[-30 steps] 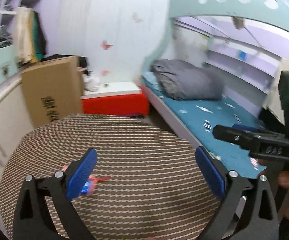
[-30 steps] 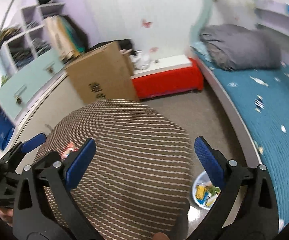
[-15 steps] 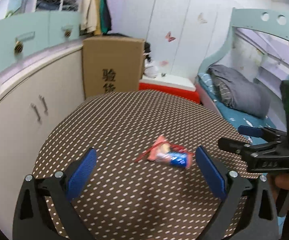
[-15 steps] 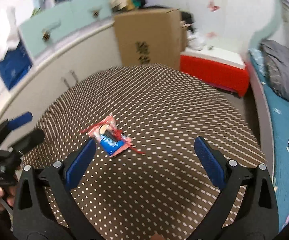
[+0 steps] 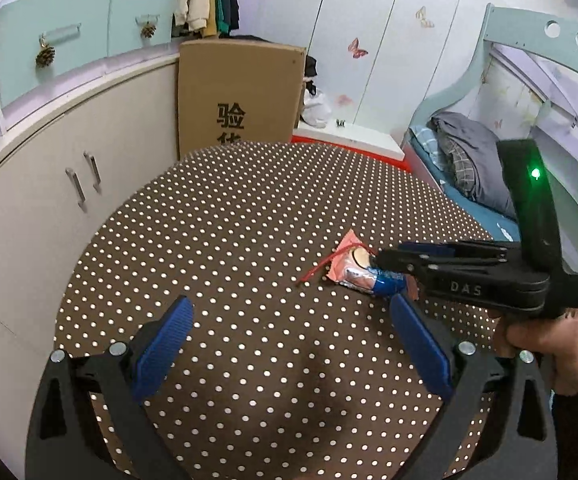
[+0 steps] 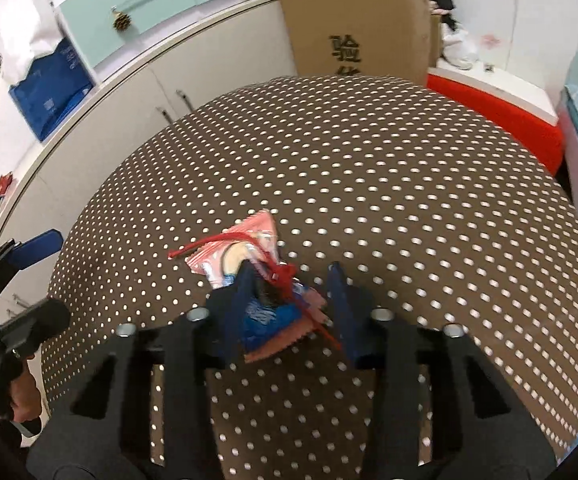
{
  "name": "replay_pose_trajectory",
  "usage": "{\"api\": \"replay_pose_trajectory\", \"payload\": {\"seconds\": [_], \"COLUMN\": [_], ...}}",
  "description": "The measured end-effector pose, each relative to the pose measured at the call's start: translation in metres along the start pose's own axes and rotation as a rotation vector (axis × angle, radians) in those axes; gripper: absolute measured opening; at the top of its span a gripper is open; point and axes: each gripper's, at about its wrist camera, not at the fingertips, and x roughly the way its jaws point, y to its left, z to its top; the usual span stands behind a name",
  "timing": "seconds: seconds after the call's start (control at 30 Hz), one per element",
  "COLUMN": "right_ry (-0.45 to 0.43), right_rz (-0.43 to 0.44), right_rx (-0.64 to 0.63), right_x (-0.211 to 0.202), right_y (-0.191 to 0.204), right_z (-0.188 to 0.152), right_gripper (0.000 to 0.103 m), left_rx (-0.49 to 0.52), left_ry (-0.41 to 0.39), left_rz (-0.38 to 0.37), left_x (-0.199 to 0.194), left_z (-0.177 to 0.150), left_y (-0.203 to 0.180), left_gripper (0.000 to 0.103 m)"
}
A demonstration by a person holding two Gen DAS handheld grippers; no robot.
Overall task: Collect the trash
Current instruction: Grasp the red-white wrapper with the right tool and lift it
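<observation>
A brown dotted worktop [image 5: 249,240] stood before one cardboard box [image 5: 237,92] at twelve o'clock. One snack wrapper [image 6: 245,256] lay between the closing right tongs [image 6: 293,280]; left tongs [image 5: 289,336] spread.

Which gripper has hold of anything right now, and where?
Right gripper is closing around the pink-and-blue snack wrapper's blue end; a firm hold cannot be told. Left gripper holds nothing.

The dotted worktop [image 5: 249,240] is left bare apart from one snack wrapper [image 6: 245,256], over which the right tool [image 6: 293,292] is closing. Its far edge is hemmed by a cardboard box [image 5: 237,96], its left by cabinets [image 5: 49,200].
</observation>
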Motion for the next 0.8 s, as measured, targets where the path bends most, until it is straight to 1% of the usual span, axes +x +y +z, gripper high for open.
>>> {"api": "replay_pose_trajectory", "payload": {"seconds": [0.07,0.17,0.3,0.47,0.6,0.67,0.7,0.73,0.77,0.8], "right_ry": [-0.007,-0.01,-0.027,-0.029,-0.032,-0.019,-0.012,-0.009,-0.005,0.001], "right_rz": [0.002,-0.001,0.027,0.03,0.079,0.094,0.097,0.104,0.111,0.112], "right_rx": [-0.019,-0.018,0.048,0.077,0.088,0.087,0.088,0.088,0.085,0.081], "right_x": [-0.003,-0.011,-0.021,-0.025,-0.02,-0.013,-0.01,-0.006,-0.003,-0.001], "right_y": [0.004,0.002,-0.016,-0.028,-0.028,-0.026,-0.025,-0.023,-0.022,-0.02], "right_z": [0.001,-0.002,-0.01,-0.012,-0.007,-0.004,-0.003,-0.003,-0.003,-0.004], "right_gripper": [0.015,0.008,0.008,0.009,0.009,0.016,0.032,0.053,0.054,0.053], "left_rx": [0.003,0.001,0.013,0.025,0.027,0.026,0.027,0.026,0.025,0.023], "left_ry": [0.01,0.031,0.056,0.067,0.065,0.067,0.071,0.074,0.076,0.077], "left_rz": [-0.002,-0.013,-0.037,-0.053,-0.049,-0.042,-0.036,-0.032,-0.028,-0.024], "left_x": [0.003,0.012,0.023,0.031,0.03,0.029,0.03,0.03,0.03,0.029], "left_z": [0.0,0.0,0.0,0.003,0.004,0.003,0.002,0.002,0.002,0.002], "left_y": [-0.004,-0.006,-0.015,-0.027,-0.03,-0.03,-0.03,-0.03,-0.029,-0.029], "left_gripper": [0.096,0.096,0.096,0.096,0.096,0.096,0.096,0.096,0.097,0.097]}}
